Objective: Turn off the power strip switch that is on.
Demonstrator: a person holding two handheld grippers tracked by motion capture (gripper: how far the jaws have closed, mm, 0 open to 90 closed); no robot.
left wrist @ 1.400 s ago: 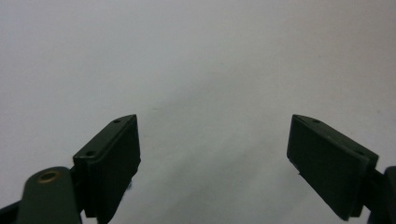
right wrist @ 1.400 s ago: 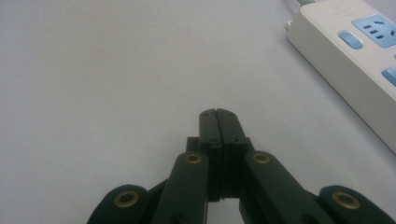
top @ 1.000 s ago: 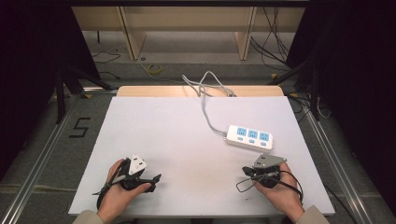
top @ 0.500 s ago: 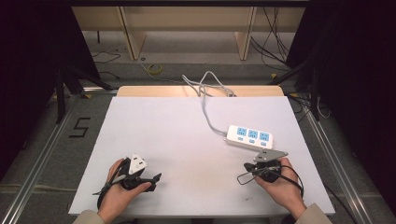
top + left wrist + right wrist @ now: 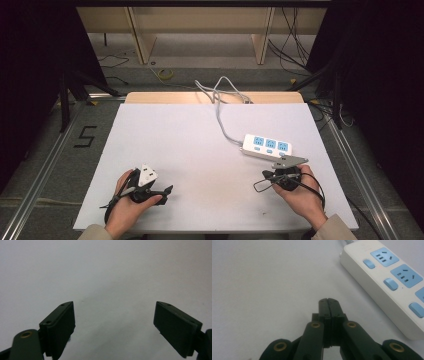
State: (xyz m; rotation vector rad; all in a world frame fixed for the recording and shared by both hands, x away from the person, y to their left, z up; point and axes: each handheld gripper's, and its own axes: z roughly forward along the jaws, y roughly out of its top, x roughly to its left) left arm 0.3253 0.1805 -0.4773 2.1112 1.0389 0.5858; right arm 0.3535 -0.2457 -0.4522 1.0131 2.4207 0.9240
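White table (image 5: 200, 150) bears a power strip (image 5: 267, 146); left gripper (image 5: 113, 322) wide, right gripper (image 5: 328, 305) closed.

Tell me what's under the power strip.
The power strip lies flat on the white table, its grey cable trailing off the far edge. Whatever sits directly beneath it is covered.

You see the power strip (image 5: 387, 282) run off the right edge of your right gripper view, its third socket halved. Its cord (image 5: 220, 112) drops behind the table's (image 5: 200, 135) far edge in the high view. Your forearms are cut by that view's bottom edge. The strip's switches are too small to read there.
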